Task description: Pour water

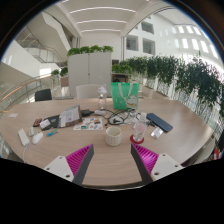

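Note:
A cream mug (114, 135) stands on the wooden round table (40, 155), a short way beyond my fingers and roughly centred between them. My gripper (112, 163) is open, its two magenta pads (79, 160) spread wide with only bare tabletop between them. A small red-and-white object (138, 136) lies just right of the mug, near the right fingertip. Further back stands a green bottle-like container (120, 96).
Papers and small items (88, 124) clutter the table's middle. A dark tablet or notebook (159, 122) lies at the right. White items (24, 137) sit at the left. Chairs (88, 91) and green plants (180, 72) ring the far side.

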The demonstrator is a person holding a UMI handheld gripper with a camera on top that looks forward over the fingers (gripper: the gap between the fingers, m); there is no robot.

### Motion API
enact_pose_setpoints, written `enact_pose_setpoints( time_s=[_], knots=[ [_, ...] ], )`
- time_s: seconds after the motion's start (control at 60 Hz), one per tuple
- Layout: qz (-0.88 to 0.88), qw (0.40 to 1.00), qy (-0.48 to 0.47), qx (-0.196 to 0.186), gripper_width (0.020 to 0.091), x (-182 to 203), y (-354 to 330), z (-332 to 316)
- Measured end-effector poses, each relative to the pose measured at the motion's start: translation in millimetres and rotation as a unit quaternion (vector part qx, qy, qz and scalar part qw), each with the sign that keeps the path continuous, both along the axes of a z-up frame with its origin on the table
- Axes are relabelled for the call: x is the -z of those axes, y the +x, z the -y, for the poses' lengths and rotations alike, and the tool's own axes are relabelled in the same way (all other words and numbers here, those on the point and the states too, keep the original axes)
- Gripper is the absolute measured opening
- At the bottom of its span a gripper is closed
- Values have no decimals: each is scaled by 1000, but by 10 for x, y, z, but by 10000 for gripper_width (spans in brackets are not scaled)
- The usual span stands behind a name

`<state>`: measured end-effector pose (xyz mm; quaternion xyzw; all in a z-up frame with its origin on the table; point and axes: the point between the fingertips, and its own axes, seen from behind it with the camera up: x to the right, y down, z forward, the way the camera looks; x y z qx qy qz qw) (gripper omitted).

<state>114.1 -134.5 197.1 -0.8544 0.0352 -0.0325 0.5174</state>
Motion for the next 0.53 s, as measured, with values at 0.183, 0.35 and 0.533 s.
enact_pose_setpoints(
  time_s=[0.183,0.35,0.533],
  knots=[
    [-1,999,25,-38,837,-675,-1219,689],
    [20,997,24,-76,839,-947,-1884,1171],
    [-1,996,28,-90,828,-1120,-2075,1426]
  ],
)
